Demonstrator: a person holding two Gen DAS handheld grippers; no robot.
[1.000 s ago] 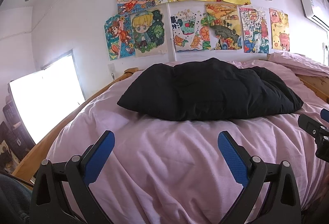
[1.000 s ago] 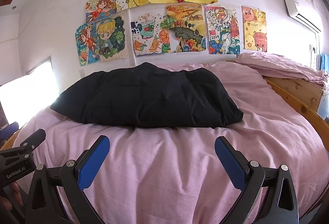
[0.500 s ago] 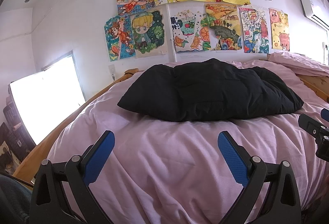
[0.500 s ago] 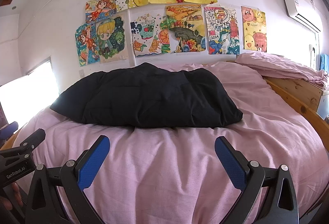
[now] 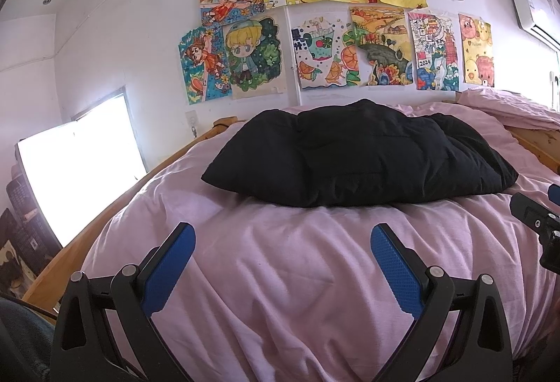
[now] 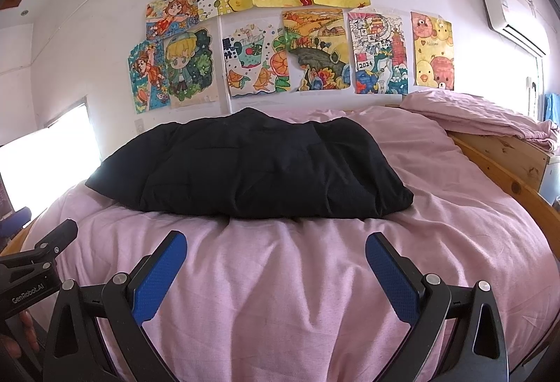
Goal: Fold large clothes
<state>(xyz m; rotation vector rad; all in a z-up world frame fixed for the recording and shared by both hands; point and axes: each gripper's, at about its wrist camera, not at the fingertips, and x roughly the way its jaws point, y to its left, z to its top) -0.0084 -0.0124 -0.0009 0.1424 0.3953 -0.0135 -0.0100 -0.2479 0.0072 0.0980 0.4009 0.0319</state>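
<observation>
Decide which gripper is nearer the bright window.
Left. The left gripper hovers over the pink bedding on the side of the window; the right gripper is beside it, farther from the window, toward the wooden rail.

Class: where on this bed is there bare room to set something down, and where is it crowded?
Free: the pink sheet between the black padded garment and both open claws. Crowded: the far right corner, under the bunched pink bedding.

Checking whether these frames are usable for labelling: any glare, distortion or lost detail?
Left wrist view: window blown out white, fisheye bends the wall. Right wrist view: same curvature, dark corners. In both, the black garment reads nearly flat black, folds hard to see; no motion blur.
</observation>
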